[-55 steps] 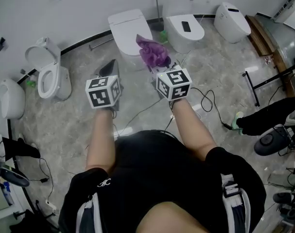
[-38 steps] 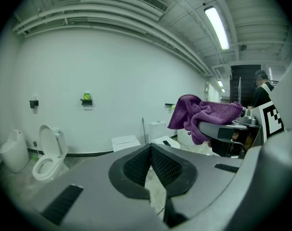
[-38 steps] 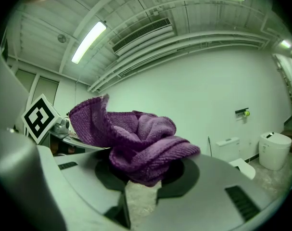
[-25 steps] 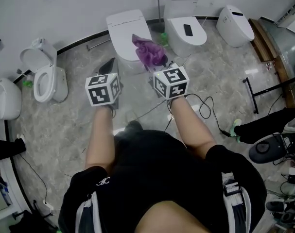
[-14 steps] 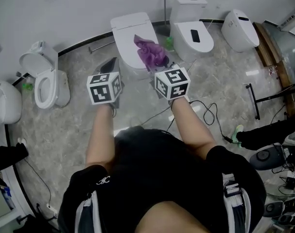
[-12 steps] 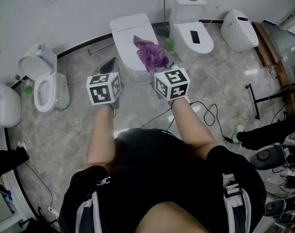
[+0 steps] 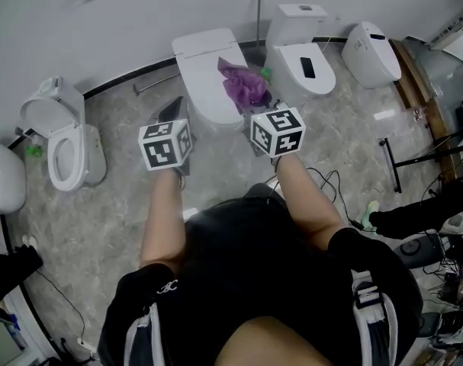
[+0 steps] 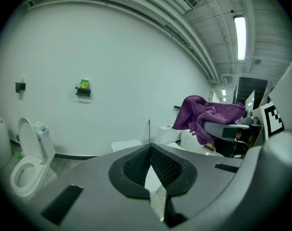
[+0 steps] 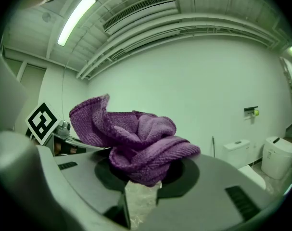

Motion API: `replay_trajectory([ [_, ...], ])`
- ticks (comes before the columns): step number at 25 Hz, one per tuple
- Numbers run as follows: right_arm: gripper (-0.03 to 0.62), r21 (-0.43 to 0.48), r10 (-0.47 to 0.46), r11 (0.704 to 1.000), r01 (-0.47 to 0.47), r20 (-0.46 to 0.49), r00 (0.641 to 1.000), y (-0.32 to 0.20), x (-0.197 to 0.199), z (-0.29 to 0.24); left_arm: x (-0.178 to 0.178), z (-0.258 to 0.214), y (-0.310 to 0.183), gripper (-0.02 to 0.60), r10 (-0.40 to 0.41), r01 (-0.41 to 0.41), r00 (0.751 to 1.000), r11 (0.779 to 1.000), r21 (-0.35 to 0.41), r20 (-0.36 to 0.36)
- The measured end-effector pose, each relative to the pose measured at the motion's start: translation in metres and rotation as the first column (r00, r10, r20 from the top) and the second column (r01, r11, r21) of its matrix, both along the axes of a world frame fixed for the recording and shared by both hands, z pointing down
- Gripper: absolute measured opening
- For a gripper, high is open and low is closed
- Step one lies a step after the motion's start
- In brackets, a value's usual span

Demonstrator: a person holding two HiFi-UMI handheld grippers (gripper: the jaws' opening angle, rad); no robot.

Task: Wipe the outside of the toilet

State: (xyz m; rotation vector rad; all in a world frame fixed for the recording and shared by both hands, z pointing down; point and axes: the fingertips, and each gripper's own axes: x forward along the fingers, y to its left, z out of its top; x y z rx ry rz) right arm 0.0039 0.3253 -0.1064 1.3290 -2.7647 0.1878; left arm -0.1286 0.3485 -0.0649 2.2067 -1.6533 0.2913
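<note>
A white toilet with its lid down (image 7: pixel 204 71) stands against the wall straight ahead. My right gripper (image 7: pixel 255 104) is shut on a crumpled purple cloth (image 7: pixel 245 86), held in the air over that toilet's right side. In the right gripper view the cloth (image 9: pixel 136 143) bulges out of the right gripper (image 9: pixel 143 174) and hides its tips. My left gripper (image 7: pixel 171 113) hangs over the floor just left of the toilet's front. Its jaws meet at the tips with nothing between them, as the left gripper view shows at the left gripper (image 8: pixel 150 147). The cloth (image 8: pixel 208 117) appears there at the right.
More toilets line the curved wall: one with a tank (image 7: pixel 301 48), a rounded one (image 7: pixel 372 44) at the right, an open one (image 7: pixel 59 139) at the left. A metal rod (image 7: pixel 258 10) leans on the wall. Cables (image 7: pixel 334 185) lie on the marble floor at the right.
The person has stepped toward the lidded toilet. Both grippers now stand closer to it, and the cloth has come over its right side. The jaws have not changed.
</note>
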Motion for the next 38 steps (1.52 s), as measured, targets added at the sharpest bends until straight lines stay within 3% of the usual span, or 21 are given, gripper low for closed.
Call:
replay_trajectory([
  [11, 0.112, -0.01, -0.011, 1.0, 0.012, 0.056, 0.998, -0.066, -0.007, 0.019, -0.021, 0.013, -0.055, 0.009, -0.045, 0.045, 0.998, 0.999, -0.008, 0.042],
  [21, 0.11, -0.002, -0.141, 0.99, 0.141, 0.037, 0.989, -0.183, -0.019, 0.024, -0.021, 0.011, -0.174, 0.009, -0.101, 0.103, 0.992, 0.994, -0.025, 0.072],
  [27, 0.11, -0.018, -0.286, 0.958, 0.286, -0.009, 0.958, -0.264, -0.024, 0.03, -0.013, 0.005, -0.258, 0.009, -0.162, 0.165, 0.983, 0.986, -0.035, 0.081],
  [38, 0.11, -0.051, -0.438, 0.898, 0.436, -0.043, 0.898, -0.379, -0.028, 0.055, -0.009, 0.027, -0.358, 0.009, -0.293, 0.304, 0.95, 0.946, -0.111, 0.106],
])
